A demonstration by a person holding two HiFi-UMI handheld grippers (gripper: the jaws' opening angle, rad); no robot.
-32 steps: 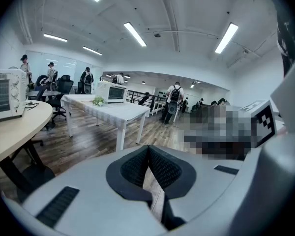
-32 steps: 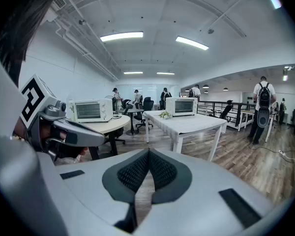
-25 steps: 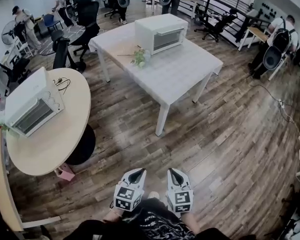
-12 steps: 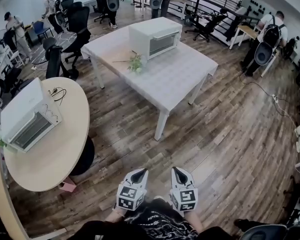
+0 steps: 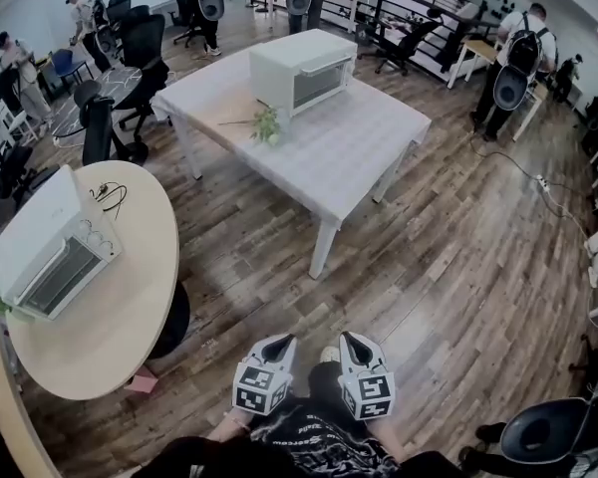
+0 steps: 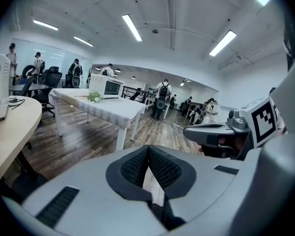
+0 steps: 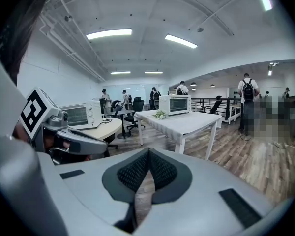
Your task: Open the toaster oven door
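Note:
A white toaster oven (image 5: 301, 68) stands on the white rectangular table (image 5: 354, 152) far ahead, its door closed; it also shows small in the left gripper view (image 6: 106, 86) and the right gripper view (image 7: 174, 103). A second white toaster oven (image 5: 48, 242) sits on the round wooden table (image 5: 110, 312) at my left, door closed. My left gripper (image 5: 275, 345) and right gripper (image 5: 350, 342) hang side by side low in front of me, over the floor, far from both ovens. Both are shut with nothing between the jaws (image 6: 148, 149) (image 7: 148, 153).
A small plant (image 5: 267, 124) stands on the white table near the oven. Office chairs (image 5: 138, 43) and several people stand at the back and right. A black chair (image 5: 553, 431) is at my lower right. Wooden floor lies between me and the tables.
The view has shifted forward and slightly right: both tables sit lower-left in the frame than before. The grippers keep the same pose, shut, side by side.

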